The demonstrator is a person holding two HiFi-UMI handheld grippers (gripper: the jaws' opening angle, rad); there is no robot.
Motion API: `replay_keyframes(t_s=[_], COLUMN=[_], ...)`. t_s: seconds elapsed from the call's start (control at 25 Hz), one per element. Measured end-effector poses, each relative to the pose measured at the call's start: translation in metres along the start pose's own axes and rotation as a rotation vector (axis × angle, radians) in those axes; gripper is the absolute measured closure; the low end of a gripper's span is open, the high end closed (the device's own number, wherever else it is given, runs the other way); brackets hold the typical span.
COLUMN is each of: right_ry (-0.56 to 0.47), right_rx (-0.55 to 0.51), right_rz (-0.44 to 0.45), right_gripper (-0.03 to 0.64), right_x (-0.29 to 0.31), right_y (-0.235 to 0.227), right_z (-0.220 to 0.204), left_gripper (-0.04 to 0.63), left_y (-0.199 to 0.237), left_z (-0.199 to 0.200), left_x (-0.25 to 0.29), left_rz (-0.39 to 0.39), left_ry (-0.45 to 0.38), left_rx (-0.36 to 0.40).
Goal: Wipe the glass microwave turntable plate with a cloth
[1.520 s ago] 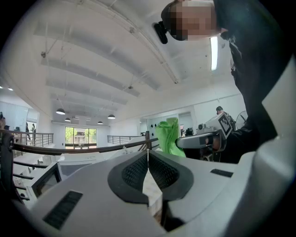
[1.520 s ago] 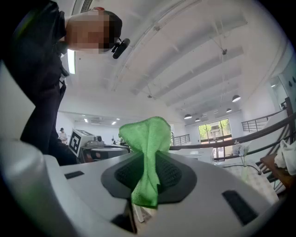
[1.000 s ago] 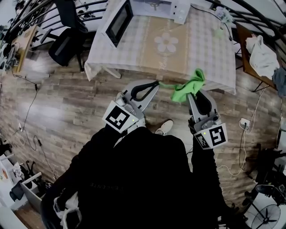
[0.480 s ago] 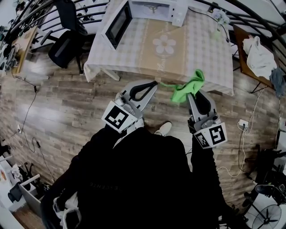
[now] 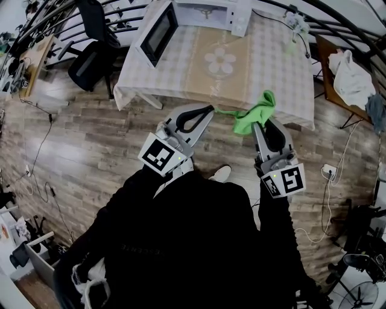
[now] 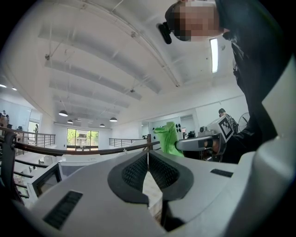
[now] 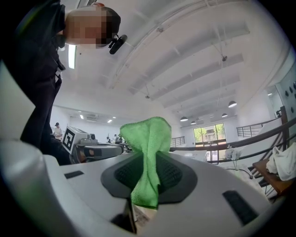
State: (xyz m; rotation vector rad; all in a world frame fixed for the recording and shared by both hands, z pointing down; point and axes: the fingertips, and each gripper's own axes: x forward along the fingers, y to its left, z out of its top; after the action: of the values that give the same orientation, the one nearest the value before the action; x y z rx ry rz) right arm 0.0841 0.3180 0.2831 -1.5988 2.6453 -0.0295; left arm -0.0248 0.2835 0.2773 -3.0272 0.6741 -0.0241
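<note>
the person stands on a wood floor (image 5: 90,145) and holds both tools up in front of the bench (image 5: 181,60).

the right hand-held gripper (image 5: 258,125) pinches a green cloth (image 5: 253,114). in the right gripper view the jaws are tight on the cloth (image 7: 145,139). some of it pokes up above the jaws and some hangs down below them.

the left hand-held gripper (image 5: 211,110) has its jaws almost together. a thin clear thing sits between them. it looks like the glass plate (image 5: 223,112) seen from its edge. from the head view it is only a thin greenish line going from the left jaws over to the cloth. the cloth touches its far end.

both tools are up in the air, near each other, in front of the bench edge. a white microwave (image 5: 208,9) sits at the back of the bench with its door open.
</note>
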Motion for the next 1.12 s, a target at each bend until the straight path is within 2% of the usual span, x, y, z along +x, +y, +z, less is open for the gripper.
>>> replay_keyframes(t_s=[0.68,0.92,1.12], right_ry=[-0.078,-0.049,-0.011], right_rx=[-0.033,-0.031,-0.026], right_rz=[0.069,0.092,0.1], right_gripper=[0.525,0.523,0.522], right_x=[-0.02,-0.016,0.004], right_y=[-0.037,-0.045,-0.051], right_z=[0.007,-0.003,-0.014], left_gripper=[0.574,0.574,0.574], left_y=[-0.022,-0.02,0.002], left_z=[0.005,0.001,-0.01], left_x=[0.04,0.042,0.046], left_rz=[0.073,0.106,0.114], left_ry=[-0.025,-0.015,-0.011], left_rx=[0.038,0.037,0.024])
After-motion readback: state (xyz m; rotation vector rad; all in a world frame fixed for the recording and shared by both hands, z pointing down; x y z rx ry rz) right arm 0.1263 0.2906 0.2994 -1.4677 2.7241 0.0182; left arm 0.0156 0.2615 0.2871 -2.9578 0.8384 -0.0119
